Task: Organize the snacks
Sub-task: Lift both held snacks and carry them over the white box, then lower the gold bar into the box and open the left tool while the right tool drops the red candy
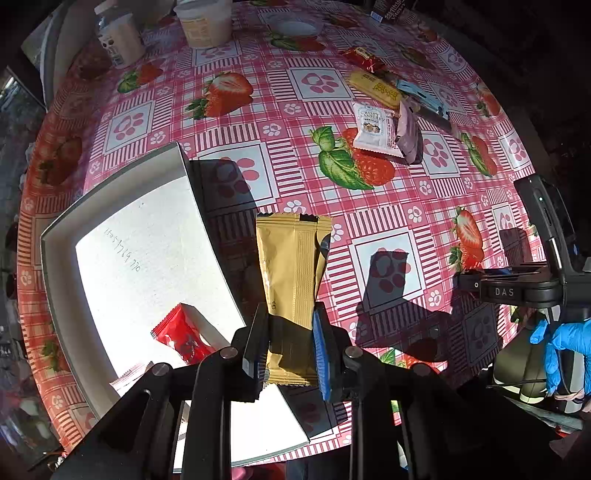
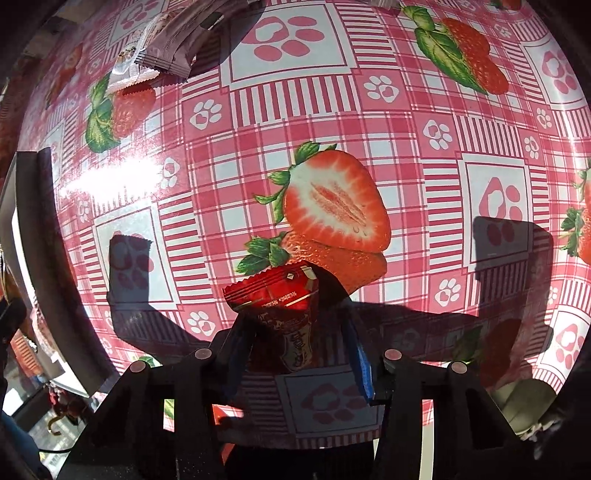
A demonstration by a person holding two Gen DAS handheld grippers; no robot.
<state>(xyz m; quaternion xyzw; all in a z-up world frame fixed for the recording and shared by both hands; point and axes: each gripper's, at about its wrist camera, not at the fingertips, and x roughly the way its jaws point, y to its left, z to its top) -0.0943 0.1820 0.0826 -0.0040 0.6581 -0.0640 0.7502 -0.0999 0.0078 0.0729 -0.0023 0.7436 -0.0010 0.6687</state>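
- Hanging lengthwise from the left tool [image 1: 290, 347], a gold snack packet [image 1: 291, 273] sits clamped between the two pads, its lower end pinched and its sealed top edge pointing away from the tool, above the counter [image 1: 369, 206].
- Just to the left of that tool lies a white box [image 1: 147, 251], open side up, with handwriting on its floor.
- Inside the box, close to the left tool's left finger, rests a red packet [image 1: 183, 338]; a pale wrapper edge [image 1: 129, 376] peeks out just below it, too hidden to identify.
- Between the pads of the right tool [image 2: 295, 350] stands a red snack packet [image 2: 280, 306], its crimped top edge pointing away from the tool; the left pad touches it, while a gap shows on the right side, so it is not firmly clamped.
- Farther ahead of the left tool, well apart from it, lies a cluster of loose snacks: a white packet [image 1: 375, 127], a pink one [image 1: 408, 133], a yellow one [image 1: 376, 88], a light-blue one [image 1: 421, 94] and a small red one [image 1: 364, 57].
- At the counter's far edge stand a white tub [image 1: 205, 22] and a bottle [image 1: 118, 37].
- To the right of the left tool, a hand in a blue glove [image 1: 561, 343] grips the other tool's handle.
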